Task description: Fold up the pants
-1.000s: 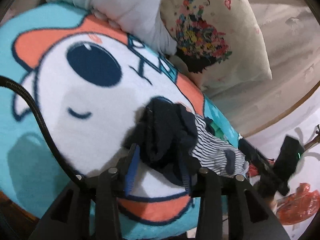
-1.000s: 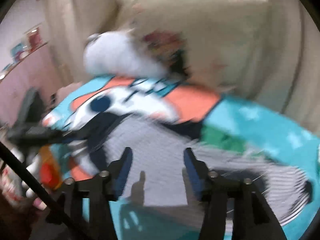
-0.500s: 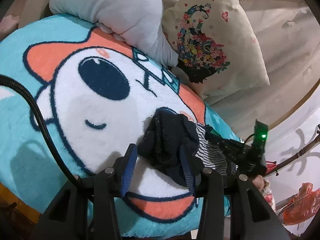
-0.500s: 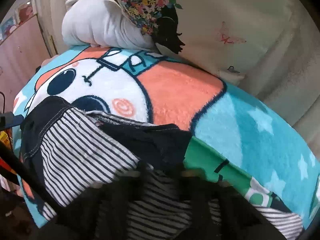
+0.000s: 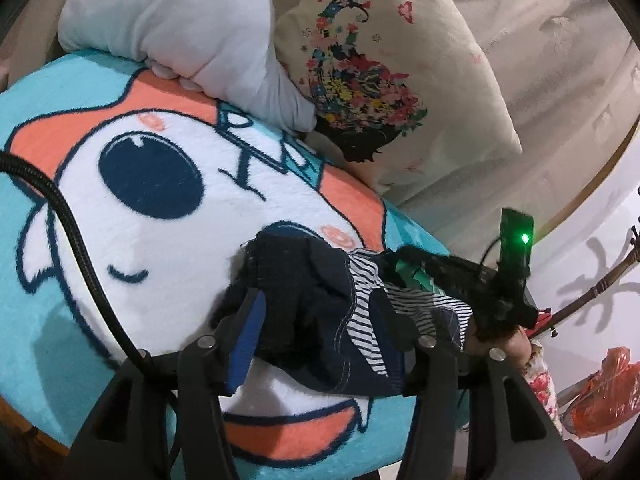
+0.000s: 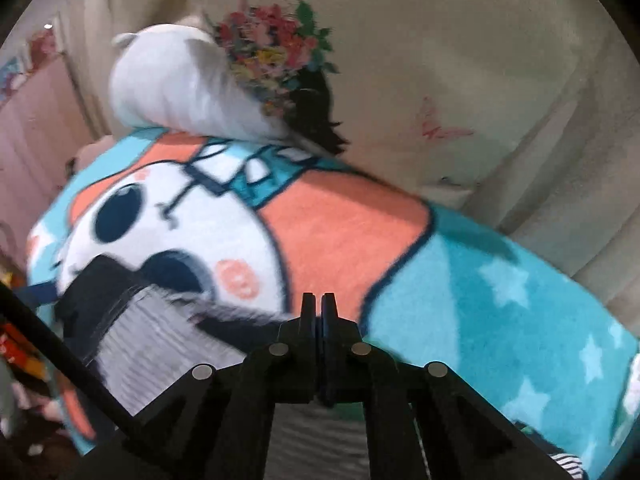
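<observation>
The pants, dark navy with a striped inside, lie bunched on a cartoon blanket. My left gripper straddles the dark bunch. Its jaws are opening, and its blue pads no longer squeeze the cloth between them. At the right, my right gripper meets the striped edge of the pants, which stretches up to its tips. In the right wrist view, the right gripper has its jaws almost together, opening slightly. The blurred striped pants spread to its left over the blanket. No cloth shows past its tips there.
A grey plush pillow and a floral cushion lean at the back of the blanket. A black cable crosses the left side. An orange bag lies beyond the blanket's right edge. A hand holds the right gripper.
My left gripper's jaws have widened around the dark bunch. The right gripper came in open over the striped cloth, dipped into it, and now shows its jaws nearly together.
</observation>
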